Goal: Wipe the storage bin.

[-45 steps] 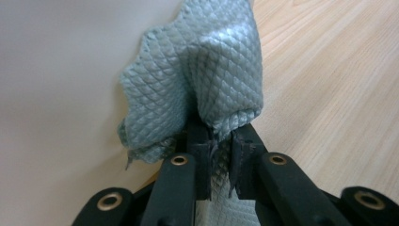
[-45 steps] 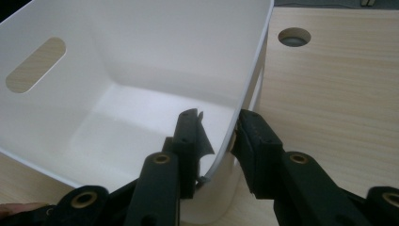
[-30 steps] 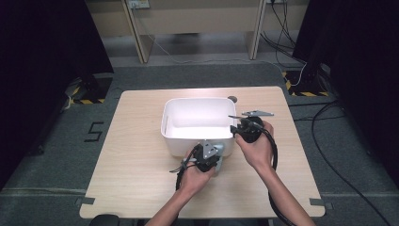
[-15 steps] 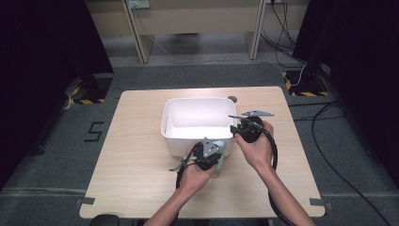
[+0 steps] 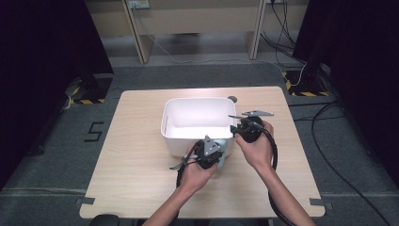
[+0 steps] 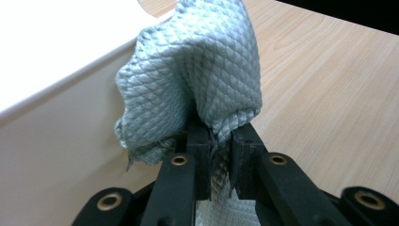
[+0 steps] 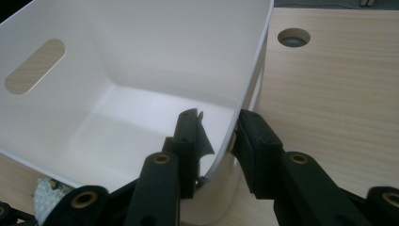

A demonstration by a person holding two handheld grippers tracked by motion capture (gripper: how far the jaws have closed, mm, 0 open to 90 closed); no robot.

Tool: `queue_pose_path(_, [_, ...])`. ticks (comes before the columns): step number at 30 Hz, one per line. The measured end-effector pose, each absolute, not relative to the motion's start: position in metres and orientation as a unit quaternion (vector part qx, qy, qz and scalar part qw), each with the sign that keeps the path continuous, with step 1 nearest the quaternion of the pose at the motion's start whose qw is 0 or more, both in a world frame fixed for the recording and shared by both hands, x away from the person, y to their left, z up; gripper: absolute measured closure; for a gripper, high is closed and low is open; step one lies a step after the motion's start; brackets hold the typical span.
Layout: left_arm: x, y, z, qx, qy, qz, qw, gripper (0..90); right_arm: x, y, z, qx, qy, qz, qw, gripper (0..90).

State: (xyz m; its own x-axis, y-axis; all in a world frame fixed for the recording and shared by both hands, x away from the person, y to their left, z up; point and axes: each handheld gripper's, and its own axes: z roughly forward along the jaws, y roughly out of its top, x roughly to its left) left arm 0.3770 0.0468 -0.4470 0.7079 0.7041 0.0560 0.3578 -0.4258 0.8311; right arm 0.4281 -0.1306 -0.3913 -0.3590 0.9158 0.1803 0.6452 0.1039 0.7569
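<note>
A pale wooden worktop (image 5: 141, 179) carries everything. On it, toward the far edge and about midway between the left and right edges, stands a white plastic bin (image 5: 188, 120) with a slot handle in its left end wall; it is open at the top and its inside is bare. Past the bin's far right corner a round cable hole (image 5: 232, 99) sits in the worktop.

The right gripper (image 7: 216, 136) sits at the bin's right wall near its near right corner, its fingers clenched on the wall, one inside the bin and one outside, pads against the plastic. The left gripper (image 6: 219, 150) is just outside the bin's near wall, toward the near right corner. Its fingers are clenched on a bunched grey-green cloth (image 6: 197, 80) with a diamond-quilted weave. The cloth rises above the fingers and lies against the outside of the bin's near wall, below the rim.
</note>
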Motion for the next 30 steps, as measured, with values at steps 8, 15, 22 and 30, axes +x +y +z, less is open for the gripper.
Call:
queue_pose_path(8, [0.3773, 0.0454, -0.4442, 0.820, 0.320, 0.205, 0.428, 80.6, 0.4286, -0.1310, -0.3910, 0.540, 0.724, 0.395, 0.170, 70.0])
queue_pose_path(15, [0.3772, 0.0452, -0.4440, 0.820, 0.319, 0.205, 0.429, 80.6, 0.4289, -0.1313, -0.3909, 0.539, 0.724, 0.395, 0.169, 69.9])
queue_pose_path(22, [0.3770, 0.0420, -0.4410, 0.819, 0.316, 0.207, 0.432, 80.6, 0.4288, -0.1313, -0.3909, 0.540, 0.724, 0.395, 0.169, 70.0])
queue_pose_path(30, [0.3771, 0.0405, -0.4403, 0.819, 0.315, 0.208, 0.431, 80.6, 0.4291, -0.1317, -0.3911, 0.539, 0.724, 0.396, 0.170, 70.0])
